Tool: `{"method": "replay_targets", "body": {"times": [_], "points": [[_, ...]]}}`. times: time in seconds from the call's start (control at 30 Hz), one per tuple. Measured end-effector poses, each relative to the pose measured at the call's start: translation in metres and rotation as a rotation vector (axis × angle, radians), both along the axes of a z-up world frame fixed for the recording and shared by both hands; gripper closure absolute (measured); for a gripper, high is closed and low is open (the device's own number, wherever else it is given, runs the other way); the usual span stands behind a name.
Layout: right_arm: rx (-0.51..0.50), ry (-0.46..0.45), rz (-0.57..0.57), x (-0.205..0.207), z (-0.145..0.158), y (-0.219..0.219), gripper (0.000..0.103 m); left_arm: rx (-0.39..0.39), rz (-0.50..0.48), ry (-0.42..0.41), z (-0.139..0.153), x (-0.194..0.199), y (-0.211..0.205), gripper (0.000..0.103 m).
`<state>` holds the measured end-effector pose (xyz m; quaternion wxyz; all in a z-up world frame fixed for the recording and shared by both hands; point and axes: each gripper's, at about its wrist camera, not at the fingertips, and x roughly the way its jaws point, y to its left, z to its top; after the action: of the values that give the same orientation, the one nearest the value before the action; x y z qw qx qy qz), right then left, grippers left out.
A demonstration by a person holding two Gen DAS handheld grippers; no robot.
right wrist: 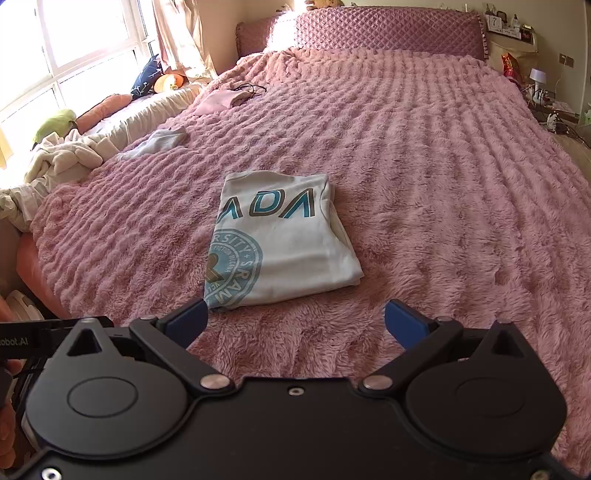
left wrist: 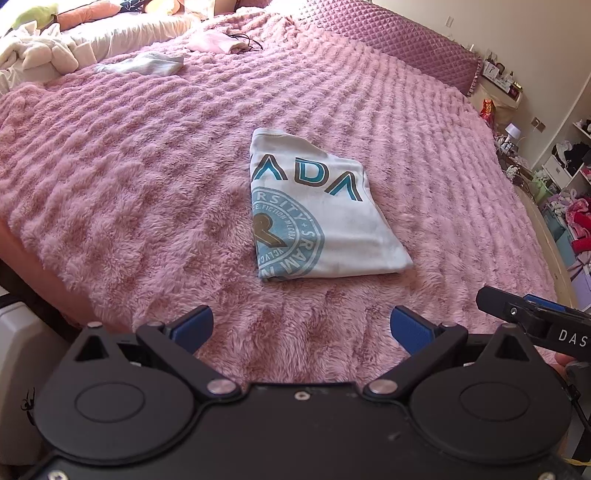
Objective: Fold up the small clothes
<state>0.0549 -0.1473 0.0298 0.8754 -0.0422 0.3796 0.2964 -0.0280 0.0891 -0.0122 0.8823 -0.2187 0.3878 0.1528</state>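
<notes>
A white T-shirt (left wrist: 325, 210) with teal lettering and a round teal print lies folded into a compact rectangle on the pink fluffy bedspread (left wrist: 147, 184). It also shows in the right wrist view (right wrist: 280, 243). My left gripper (left wrist: 301, 326) is open and empty, hovering above the bedspread a short way in front of the shirt. My right gripper (right wrist: 293, 321) is open and empty, just short of the shirt's near edge. Part of the right gripper shows at the right edge of the left wrist view (left wrist: 535, 317).
A small striped garment (left wrist: 144, 64) and a pink garment (left wrist: 218, 42) with a black cable lie near the far left of the bed. Crumpled cream clothes (left wrist: 37, 55) sit at the left edge. A quilted headboard (right wrist: 388, 33) stands at the back; cluttered shelves (left wrist: 569, 177) stand at the right.
</notes>
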Motion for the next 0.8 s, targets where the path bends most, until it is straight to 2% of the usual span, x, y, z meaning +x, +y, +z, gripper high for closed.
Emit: {"method": "replay_targets", "body": {"times": [0.8], "points": [[-0.039,0.002,-0.005,0.004,-0.0067,-0.0001,0.0,0.006,0.005,0.042,-0.0022,0.0076,0.002,0.0]]}}
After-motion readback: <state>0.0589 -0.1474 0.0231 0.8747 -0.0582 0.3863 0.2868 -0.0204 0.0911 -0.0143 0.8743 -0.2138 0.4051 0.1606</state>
